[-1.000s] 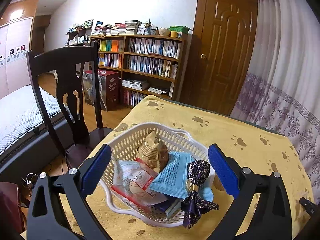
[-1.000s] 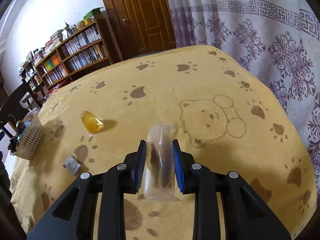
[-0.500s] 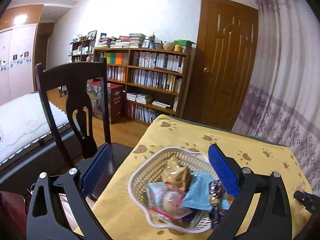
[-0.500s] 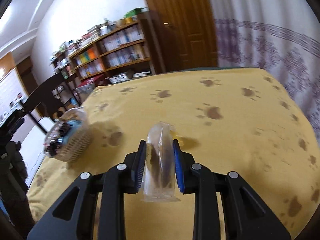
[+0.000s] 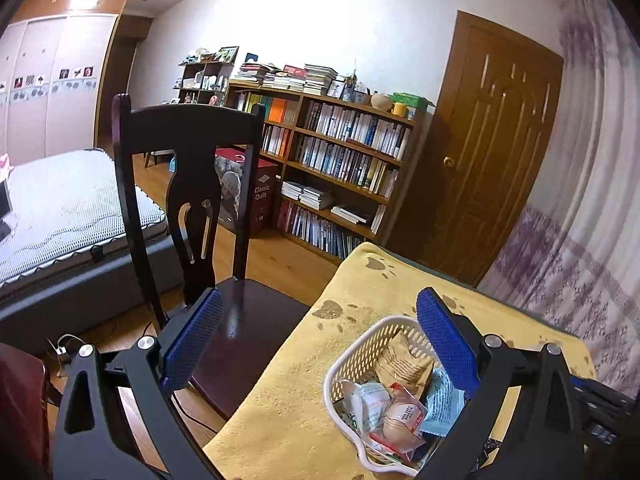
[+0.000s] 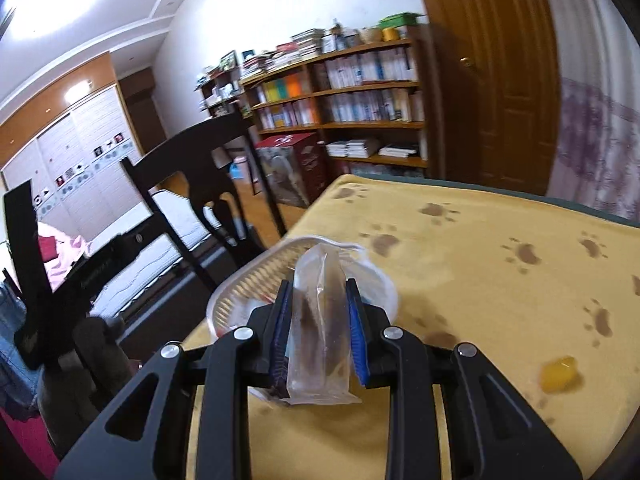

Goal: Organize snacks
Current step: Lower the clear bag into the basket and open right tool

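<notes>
Right wrist view: right gripper (image 6: 318, 320) clenched a clear plastic snack packet (image 6: 320, 320) — upright, just before white slotted plastic basket (image 6: 240, 284).
Left gripper (image 5: 316, 344): spread wide, empty — beside the basket.

two matte black plastic handheld grippers w/ blue pads

left gripper (image 5: 316, 344): black angular arms w/ triangular cut-outs, round silver screws at the joints, 2 per side; fingers faced w/ bright blue pads (image 5: 192, 342), fine dotted grip texture, rectangular w/ rounded ends. right gripper (image 6: 320, 320): same build, black linkage arms, 4 silver screw heads across the top, triangular cut-out on the outer arm, narrow blue textured pads (image 6: 356, 344) on inner faces. no cables or markings seen.
</notes>
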Motion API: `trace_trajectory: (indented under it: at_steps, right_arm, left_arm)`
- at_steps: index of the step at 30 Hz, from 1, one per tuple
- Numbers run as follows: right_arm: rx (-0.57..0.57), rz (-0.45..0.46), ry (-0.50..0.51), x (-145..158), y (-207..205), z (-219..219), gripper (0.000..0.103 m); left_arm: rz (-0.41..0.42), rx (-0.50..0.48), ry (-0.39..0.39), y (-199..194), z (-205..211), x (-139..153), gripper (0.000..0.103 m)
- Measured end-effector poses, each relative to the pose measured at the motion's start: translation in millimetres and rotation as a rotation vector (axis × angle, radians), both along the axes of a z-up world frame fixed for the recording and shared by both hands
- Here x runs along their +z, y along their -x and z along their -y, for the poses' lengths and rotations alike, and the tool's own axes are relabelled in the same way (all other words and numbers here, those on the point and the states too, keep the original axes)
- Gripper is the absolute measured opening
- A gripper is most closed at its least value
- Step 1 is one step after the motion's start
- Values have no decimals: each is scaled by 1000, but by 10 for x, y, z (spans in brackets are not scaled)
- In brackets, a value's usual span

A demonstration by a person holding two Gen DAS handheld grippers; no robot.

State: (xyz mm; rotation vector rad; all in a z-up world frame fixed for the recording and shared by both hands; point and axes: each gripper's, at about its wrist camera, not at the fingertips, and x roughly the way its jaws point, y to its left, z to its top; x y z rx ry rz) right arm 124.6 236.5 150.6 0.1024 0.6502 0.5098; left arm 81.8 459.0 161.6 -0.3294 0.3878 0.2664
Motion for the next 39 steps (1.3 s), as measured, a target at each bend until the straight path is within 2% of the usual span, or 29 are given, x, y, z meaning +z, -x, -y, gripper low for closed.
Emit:
trace_trajectory:
  at_steps: [6,8,12,23,26,29,36,39]
  right_arm:
    - [-18,-82,-50,-23,-346,-337,28]
    - [-30,-123,-70,-91,-464,-335,34]
    - [-57,-146,-72,-162,-540,-325,35]
    - [-55,-60,-15,-148,-244,-343,36]
    - [-62,-39,-4,-133,-172,-328,40]
    - [-74,-16,7,-124,-100,-308,50]
    - [-96,8,15,-124,34,-221,53]
    - [-109,15,9,-135,92,-160,57]
  left_arm:
    - [2,-8,14,1,-40,6,99]
    - [3,-7,13,0,-36,13,99]
    - [16,-5,23,6,-53,43,99]
    - [20,-17,7,36,-44,86,99]
    - [22,-17,3,61,-32,102,99]
    - [23,-15,4,54,-11,102,100]
    - [25,-14,3,60,-6,107,100]
    - [30,-12,0,75,25,143,100]
